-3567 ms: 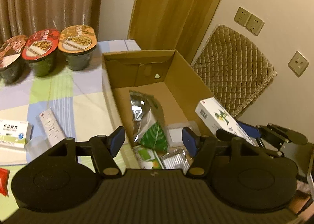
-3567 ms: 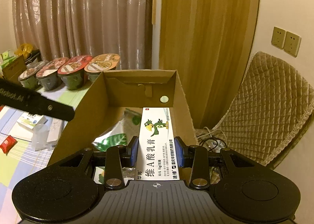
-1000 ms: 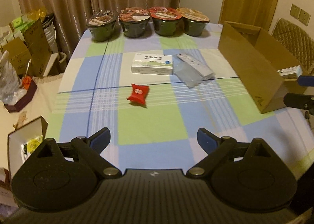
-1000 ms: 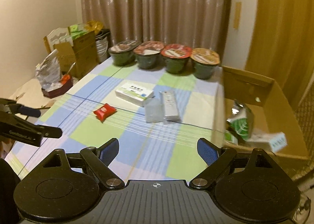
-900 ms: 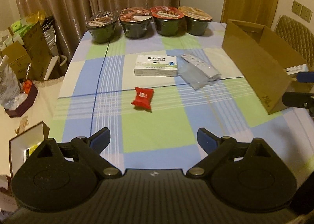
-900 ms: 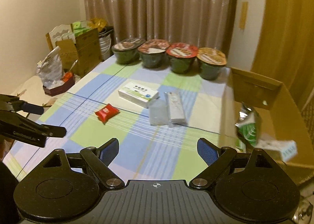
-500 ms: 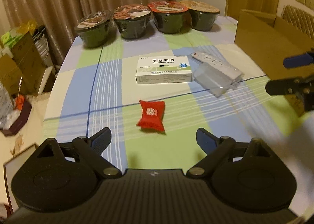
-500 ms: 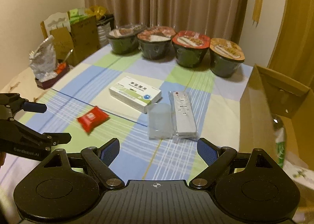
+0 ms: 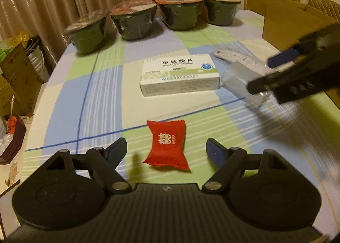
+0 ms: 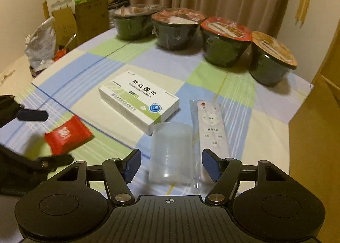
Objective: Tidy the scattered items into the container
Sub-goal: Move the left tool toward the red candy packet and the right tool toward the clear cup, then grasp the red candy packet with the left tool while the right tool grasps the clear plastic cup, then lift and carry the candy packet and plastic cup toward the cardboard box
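Checked tablecloth in blue, green and cream (image 9: 102, 85), brown curtains behind, warm dim light, so a pretty ordinary dining table setup. Four sealed noodle bowls (image 10: 176, 28) sit in a row along the far edge and don't look like part of the mess.

What's left to tidy: a red candy packet (image 9: 166, 146), a white medicine box (image 9: 179, 75), a clear plastic cup (image 10: 172, 151) lying on its side, and a white remote (image 10: 211, 123) in a clear sleeve just beside the cup. The cardboard box (image 9: 291, 21) that everything goes into is off at the right end of the table. I can only see its outer wall from here, so no idea what's inside.

Both hands look like they're mid-approach for a double pickup. The left gripper (image 9: 166, 151) has its jaws spread wide with nothing in them, and the red packet lies right between the fingertips. I can't tell if it's down at table level yet. The right gripper (image 10: 171, 165) is also released and empty, with the cup lined up in the gap between its blue pads.

So my read is we're at the reach-and-grasp step for two items at once. Next move for the left: settle down and pinch the packet across its width. It's soft, so it should squash a bit. The right needs to close on the cup gently, since it's thin clear plastic that could roll or slip out sideways, and the remote is close enough to get nudged. Then both carry right to the box.
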Action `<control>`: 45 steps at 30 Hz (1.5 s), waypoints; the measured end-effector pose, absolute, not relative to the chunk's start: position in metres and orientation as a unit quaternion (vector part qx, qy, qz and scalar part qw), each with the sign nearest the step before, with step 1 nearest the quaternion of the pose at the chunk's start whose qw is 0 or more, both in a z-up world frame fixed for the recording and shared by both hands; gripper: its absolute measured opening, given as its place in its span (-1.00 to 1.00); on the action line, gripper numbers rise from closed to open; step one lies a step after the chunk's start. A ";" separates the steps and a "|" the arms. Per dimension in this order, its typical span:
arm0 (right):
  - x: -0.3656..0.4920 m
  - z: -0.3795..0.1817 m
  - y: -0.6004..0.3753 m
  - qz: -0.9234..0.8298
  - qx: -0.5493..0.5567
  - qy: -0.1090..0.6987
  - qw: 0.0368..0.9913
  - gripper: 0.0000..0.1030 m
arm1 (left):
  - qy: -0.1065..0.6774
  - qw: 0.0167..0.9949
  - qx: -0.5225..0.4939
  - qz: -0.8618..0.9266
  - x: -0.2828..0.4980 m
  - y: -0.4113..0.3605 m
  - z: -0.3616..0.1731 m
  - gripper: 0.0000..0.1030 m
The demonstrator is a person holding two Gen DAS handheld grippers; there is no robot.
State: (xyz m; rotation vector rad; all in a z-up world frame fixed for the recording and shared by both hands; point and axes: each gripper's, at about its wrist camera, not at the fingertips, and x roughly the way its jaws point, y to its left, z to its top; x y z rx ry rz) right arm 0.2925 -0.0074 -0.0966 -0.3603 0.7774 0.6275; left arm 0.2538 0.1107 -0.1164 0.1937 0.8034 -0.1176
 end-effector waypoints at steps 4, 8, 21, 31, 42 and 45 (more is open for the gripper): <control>0.304 -0.109 0.004 0.305 -0.189 0.372 0.856 0.37 | 0.397 0.912 0.089 -0.061 0.258 0.113 -0.123 0.51; 0.311 -0.117 0.013 0.305 -0.199 0.373 0.853 0.37 | 0.400 0.911 0.079 -0.061 0.260 0.116 -0.126 0.45; 0.286 -0.120 0.000 0.298 -0.171 0.397 0.851 0.05 | 0.400 0.910 0.077 -0.080 0.257 0.110 -0.123 -0.19; 0.227 -0.101 -0.052 0.280 -0.134 0.420 0.853 0.04 | 0.458 0.877 0.067 -0.130 0.216 0.092 -0.110 -0.38; 0.149 -0.096 -0.121 0.242 -0.097 0.458 0.850 0.05 | 0.482 0.843 0.108 -0.212 0.148 0.031 -0.106 -0.17; 0.141 -0.099 -0.130 0.234 -0.095 0.462 0.850 0.05 | 0.479 0.849 0.119 -0.192 0.143 0.022 -0.110 -0.06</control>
